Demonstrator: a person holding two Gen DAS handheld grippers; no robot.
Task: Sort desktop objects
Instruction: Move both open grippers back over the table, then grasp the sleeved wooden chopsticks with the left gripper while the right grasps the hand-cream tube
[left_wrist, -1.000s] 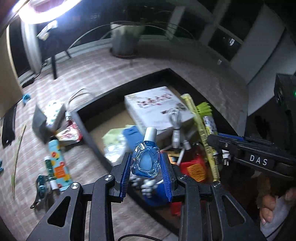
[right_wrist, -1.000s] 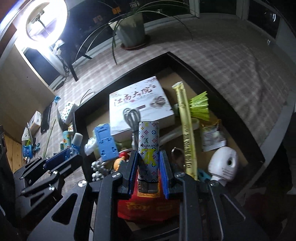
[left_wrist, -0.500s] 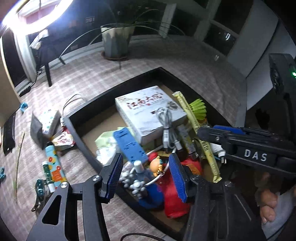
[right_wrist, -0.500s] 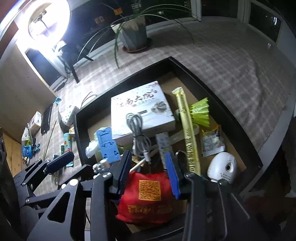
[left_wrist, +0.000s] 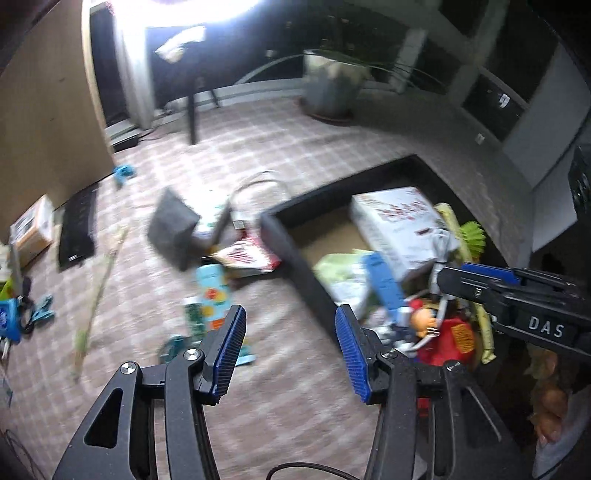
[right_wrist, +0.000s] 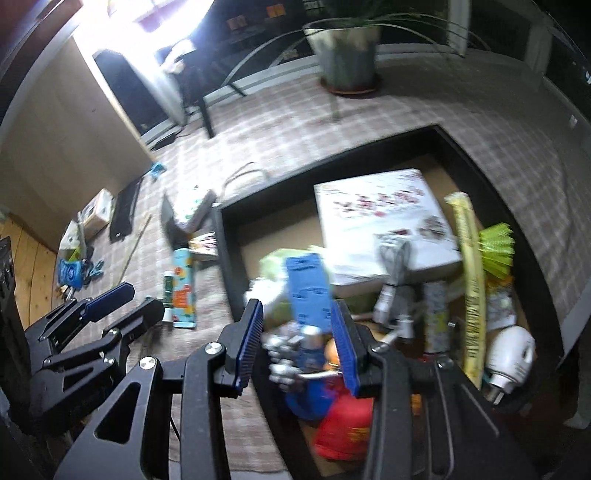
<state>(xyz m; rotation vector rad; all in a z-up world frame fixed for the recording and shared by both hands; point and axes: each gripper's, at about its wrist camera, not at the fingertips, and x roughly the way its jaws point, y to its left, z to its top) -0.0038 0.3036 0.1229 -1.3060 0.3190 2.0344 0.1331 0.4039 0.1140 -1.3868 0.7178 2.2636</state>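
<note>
Left gripper (left_wrist: 290, 341) spread wide, empty — over the checked cloth (left_wrist: 147, 288) beside the black tray (right_wrist: 226, 236). Right gripper (right_wrist: 297, 345) released too — above the tray's clutter.

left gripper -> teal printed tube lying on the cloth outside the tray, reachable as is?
Probably yes. The left gripper is open and empty, the teal tube lies just ahead on open cloth, nothing between them.

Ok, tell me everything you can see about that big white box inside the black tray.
The white box is flat, square-cornered and looks like cardboard, with blurred red printing across its closed lid. It lies flat toward the far end of the black tray, its near edge propped on clutter. A bundled white cable rests on its near corner, and a long yellow packet lies along its right side. Neither gripper touches it.
</note>
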